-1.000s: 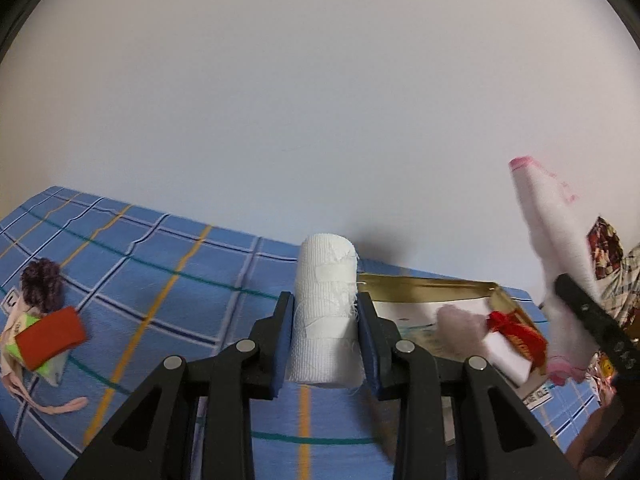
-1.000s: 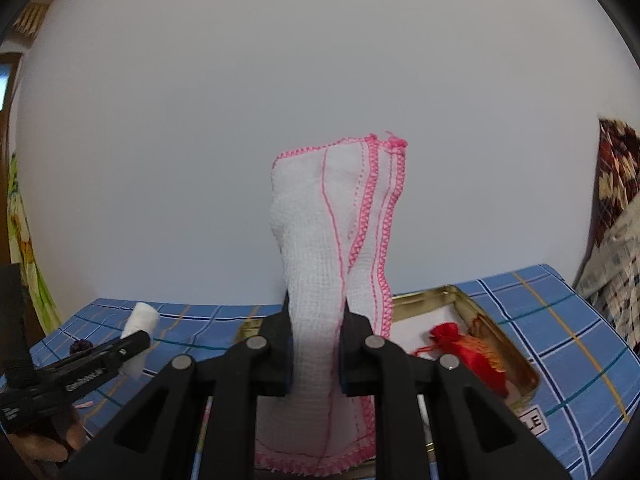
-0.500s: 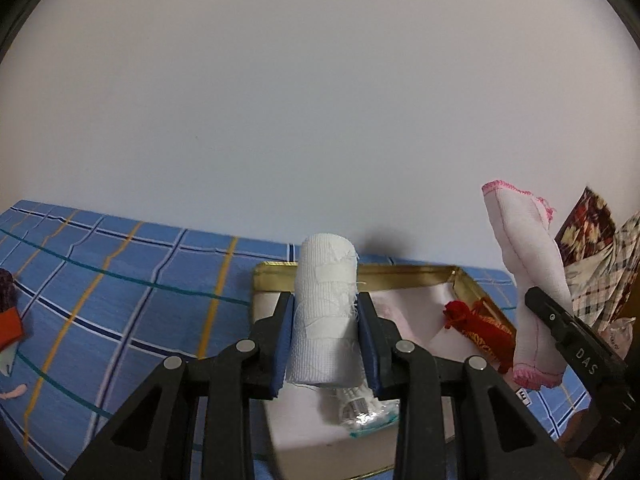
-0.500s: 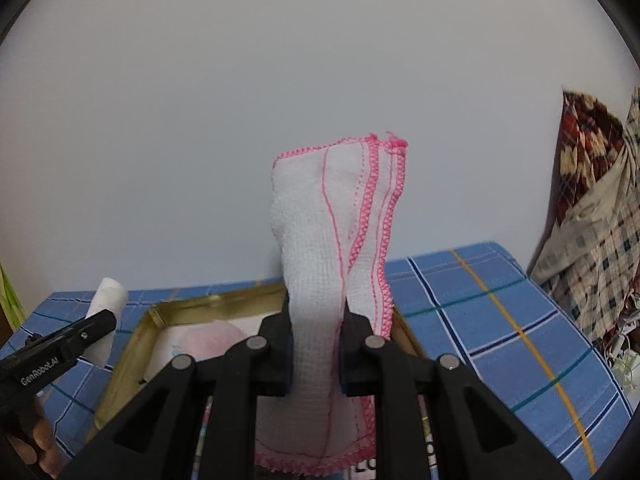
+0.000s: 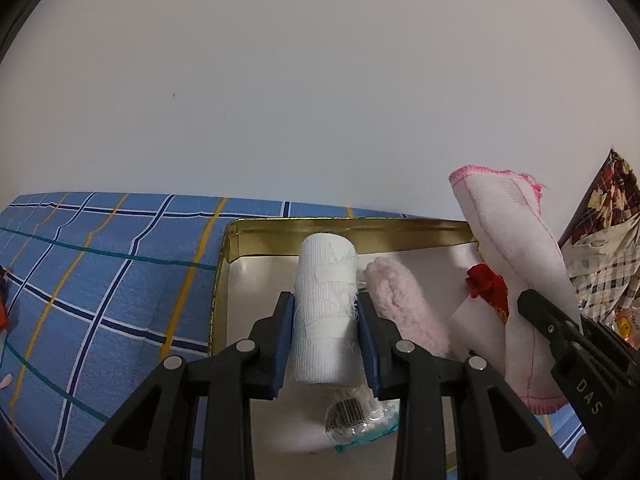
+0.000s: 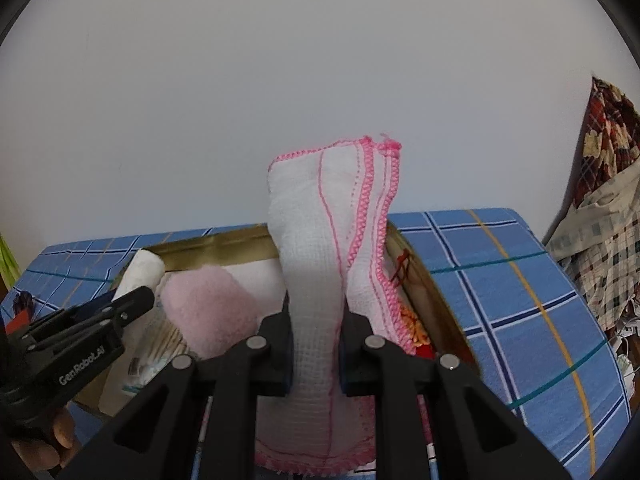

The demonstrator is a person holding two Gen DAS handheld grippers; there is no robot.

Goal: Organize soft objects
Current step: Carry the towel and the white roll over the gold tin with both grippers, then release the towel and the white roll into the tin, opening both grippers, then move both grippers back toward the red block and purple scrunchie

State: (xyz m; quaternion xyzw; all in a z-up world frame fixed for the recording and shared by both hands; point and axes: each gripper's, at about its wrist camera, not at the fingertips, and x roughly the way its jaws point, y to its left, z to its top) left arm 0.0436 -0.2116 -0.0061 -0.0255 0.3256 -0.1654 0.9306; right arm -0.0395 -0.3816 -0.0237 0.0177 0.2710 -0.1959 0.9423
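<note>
My left gripper [image 5: 325,312] is shut on a white bandage roll [image 5: 326,292] and holds it over the left part of a gold tin box [image 5: 344,226]. My right gripper [image 6: 316,320] is shut on a folded white cloth with pink stitching [image 6: 328,220], held over the box's right side [image 6: 436,300]; the cloth also shows in the left wrist view [image 5: 516,248]. In the box lie a fluffy pink roll [image 5: 404,304], a red pouch [image 5: 486,286] and a clear wrapped packet [image 5: 356,420]. The left gripper and bandage roll [image 6: 140,276] show at the left of the right wrist view.
The box sits on a blue plaid tablecloth [image 5: 104,280]. A white wall stands close behind. Patterned and checked fabrics [image 6: 604,208] hang at the right past the table edge. A dark item and a red item [image 6: 20,312] lie at the far left.
Both grippers have moved in over the gold box with their loads. The box fills more of both views and lies right under the bandage roll and the cloth.
</note>
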